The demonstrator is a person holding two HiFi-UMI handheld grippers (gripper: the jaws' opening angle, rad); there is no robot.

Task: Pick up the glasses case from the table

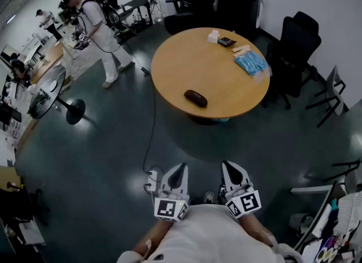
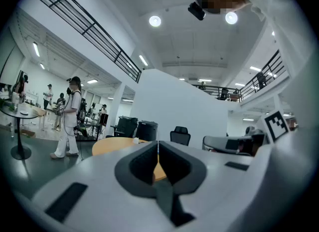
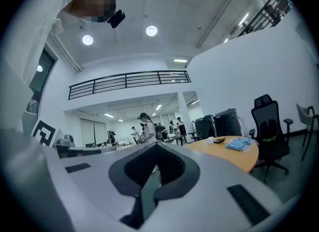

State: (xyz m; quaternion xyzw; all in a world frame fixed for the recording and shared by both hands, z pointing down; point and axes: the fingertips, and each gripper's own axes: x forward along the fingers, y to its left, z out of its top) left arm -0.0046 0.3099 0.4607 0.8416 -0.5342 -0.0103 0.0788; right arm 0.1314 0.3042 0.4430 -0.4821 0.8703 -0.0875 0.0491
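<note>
Only the head view showed the glasses case [image 1: 195, 98], centre-frame on the round table [image 1: 186, 58]. The left gripper [image 1: 180, 168] and right gripper [image 1: 227, 166], the 2 at the bottom edge, had jaws pressed together, empty, above the dark floor [image 1: 107, 160].

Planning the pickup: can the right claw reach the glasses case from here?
Probably not yet: the right claw is shut, close to the person, with open floor between it and the round table. The glasses case lies near the table's near edge, so stepping forward should do.

Open floor [image 1: 102, 160], cable [image 1: 153, 115], then table [image 1: 181, 58]
</note>
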